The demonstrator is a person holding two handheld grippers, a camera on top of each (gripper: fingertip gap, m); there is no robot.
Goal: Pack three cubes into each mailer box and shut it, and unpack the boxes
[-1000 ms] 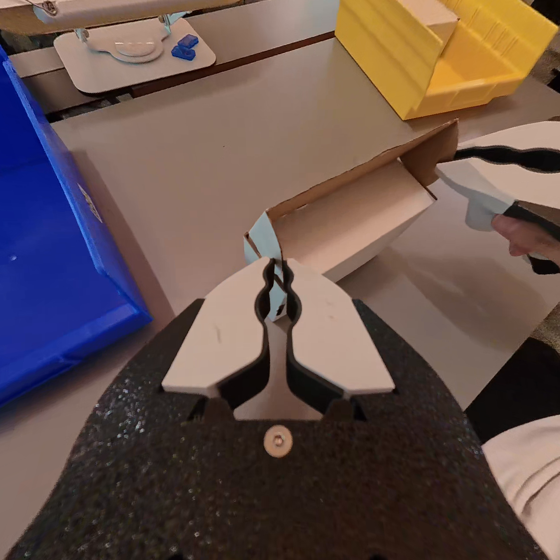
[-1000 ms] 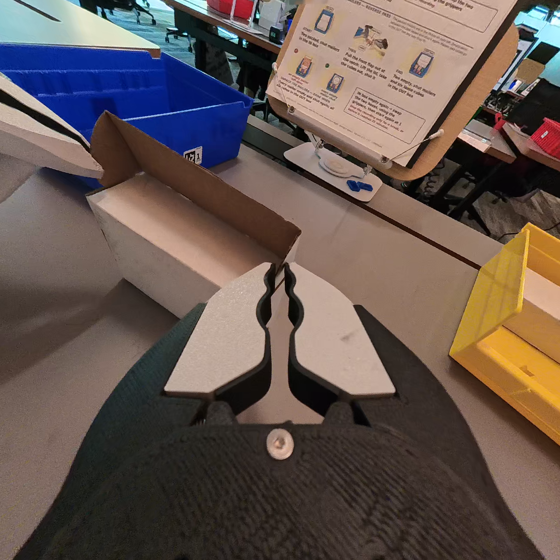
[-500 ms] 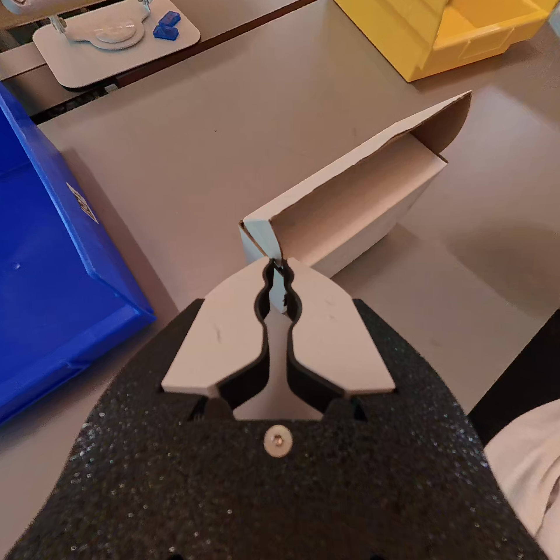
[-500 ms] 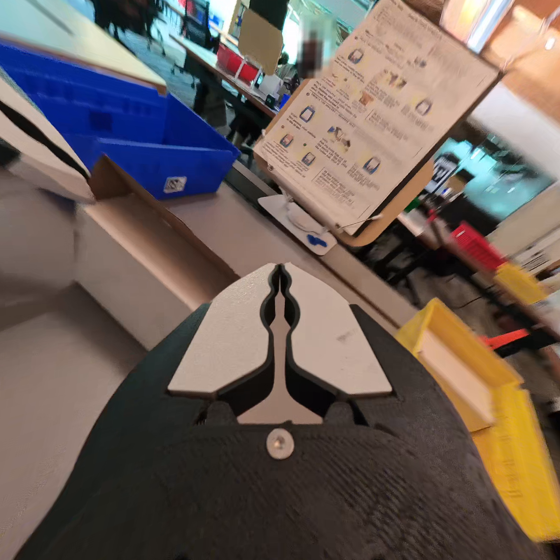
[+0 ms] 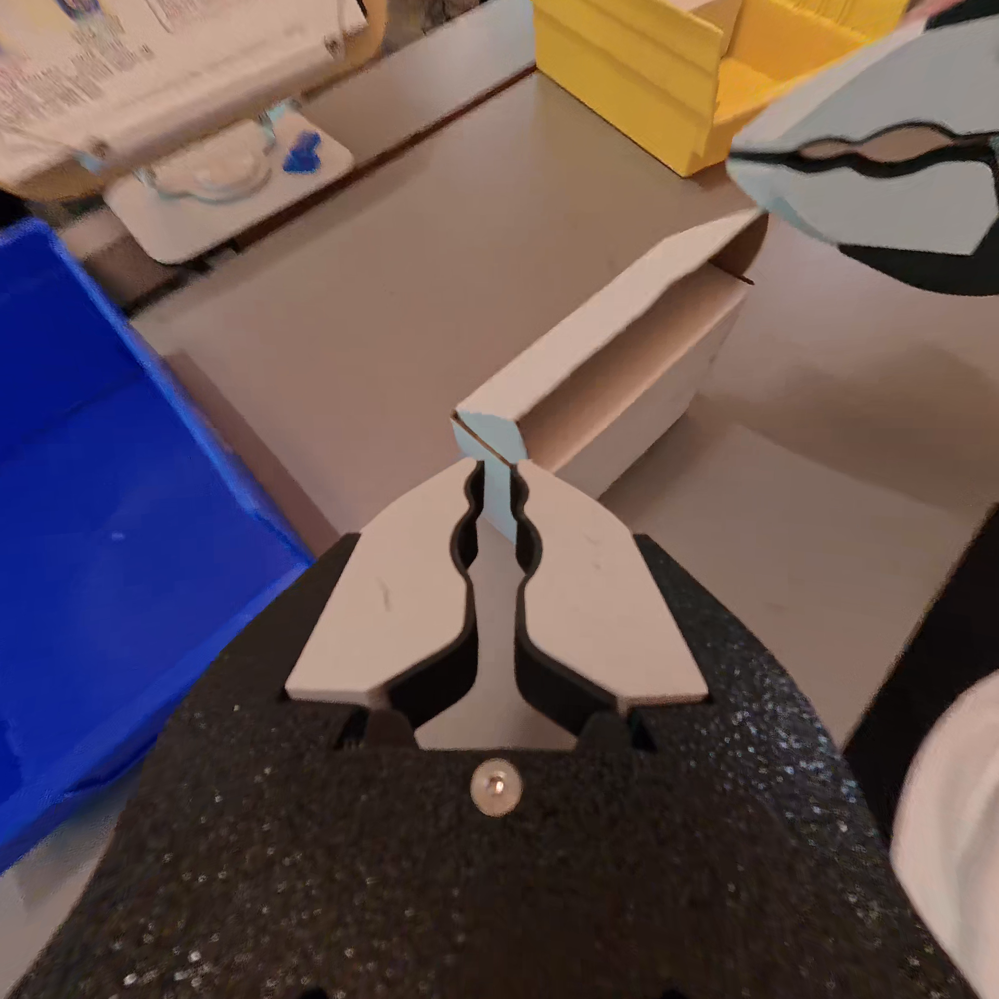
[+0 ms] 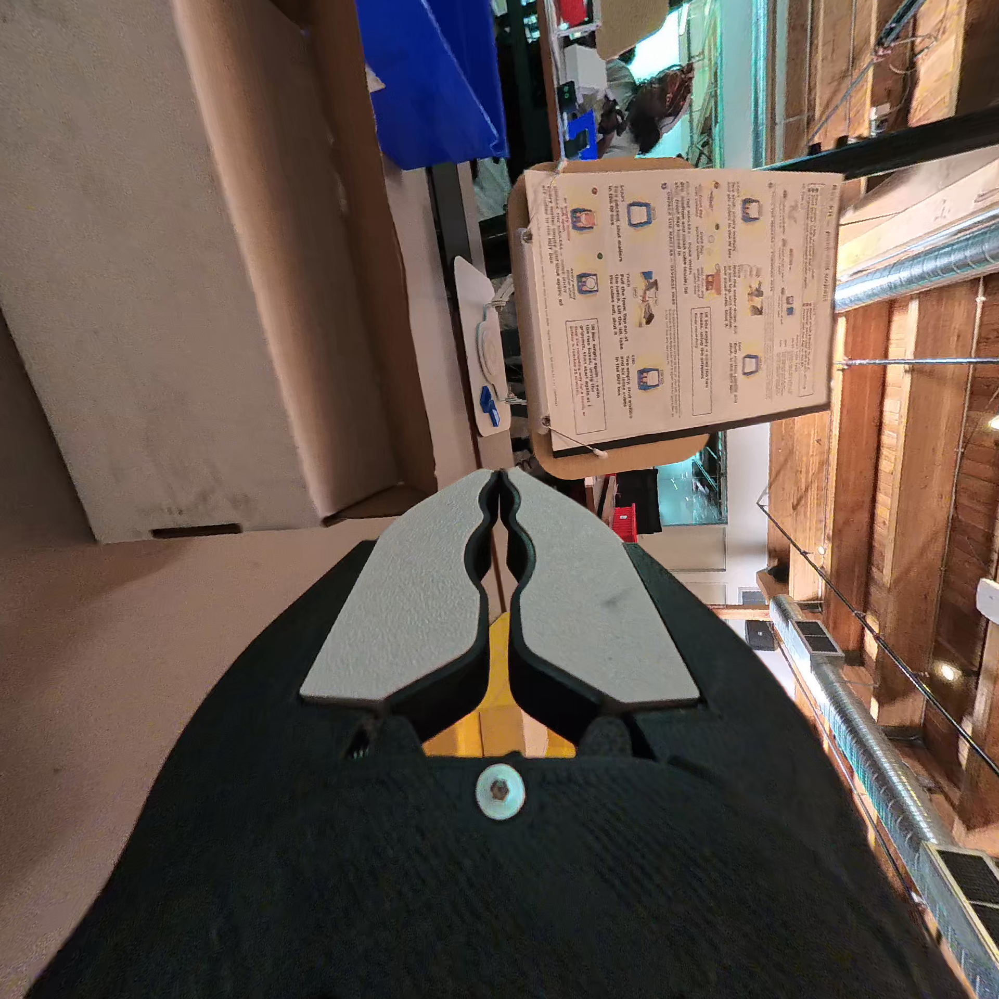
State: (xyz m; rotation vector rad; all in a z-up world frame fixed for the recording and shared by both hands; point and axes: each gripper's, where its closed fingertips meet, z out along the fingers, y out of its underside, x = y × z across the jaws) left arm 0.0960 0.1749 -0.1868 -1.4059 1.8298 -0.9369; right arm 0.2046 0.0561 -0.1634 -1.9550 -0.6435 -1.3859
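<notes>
At the left edge of the grey worktop (image 5: 411, 281) sits a big blue plastic bin (image 5: 108, 513); the part of its floor I can see is bare, and no cubes show anywhere. Next to it, the left gripper (image 5: 493, 470) has its jaws slightly parted, straddling the near corner of the white cardboard mailer box (image 5: 611, 367) rather than pinching it; I would call it released, or nearly so. The box lies in the middle of the worktop, its lid folded down but with a thin dark seam along the front and a gap at the far end, so it looks not quite tucked shut. Its contents are hidden.

Further right, the right gripper (image 5: 767, 162) hangs above the far end of the box with its tips pressed together on nothing. Its own camera is rolled onto its side. Beyond it, at the far right corner, a yellow plastic bin (image 5: 621, 86) holds another pale mailer box.

The risk, as I judge it, is the lid springing back up, since neither claw grips it. A push from the right gripper on the far end could also skid the box across the worktop, with the left one only loosely bracing the corner. A flap could buckle if it is forced in crooked.
</notes>
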